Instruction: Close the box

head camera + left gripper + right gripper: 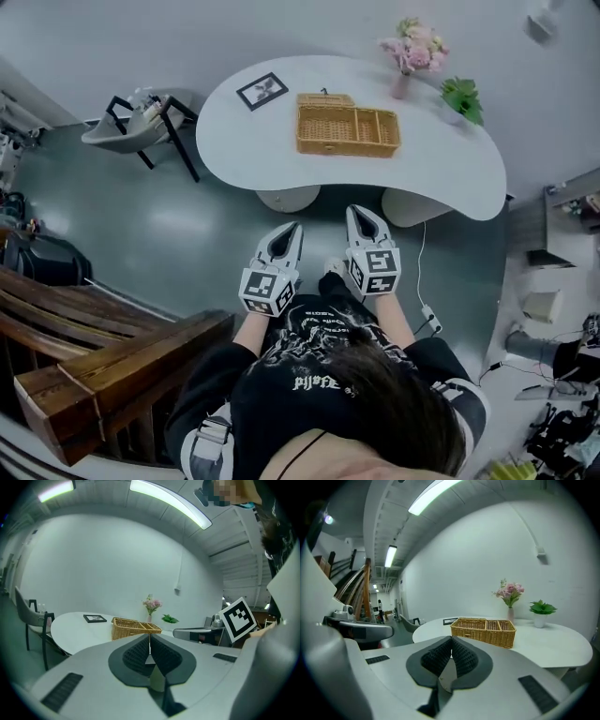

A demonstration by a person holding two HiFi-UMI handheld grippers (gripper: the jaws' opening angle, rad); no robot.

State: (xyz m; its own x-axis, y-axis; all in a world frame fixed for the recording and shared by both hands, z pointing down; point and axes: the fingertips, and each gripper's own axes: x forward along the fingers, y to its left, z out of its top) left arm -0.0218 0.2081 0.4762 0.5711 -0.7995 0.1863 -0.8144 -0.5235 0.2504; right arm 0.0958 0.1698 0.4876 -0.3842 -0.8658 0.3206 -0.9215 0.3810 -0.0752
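A wicker box (348,130) stands in the middle of the white table (450,178), its compartments showing from above. A wicker flap (325,99) lies back at its far edge. The same box (133,628) shows ahead in the left gripper view and, as the box (483,631), in the right gripper view. My left gripper (291,228) and right gripper (359,212) hang side by side over the floor, short of the table's near edge, pointing at it. Both sets of jaws are shut with nothing between them, as seen at the left gripper (150,636) and right gripper (451,639).
On the table are a framed picture (262,91) at the far left, a vase of pink flowers (410,52) and a small potted plant (461,98) at the far right. A grey chair (141,127) stands left of the table. Wooden steps (94,356) are at my left.
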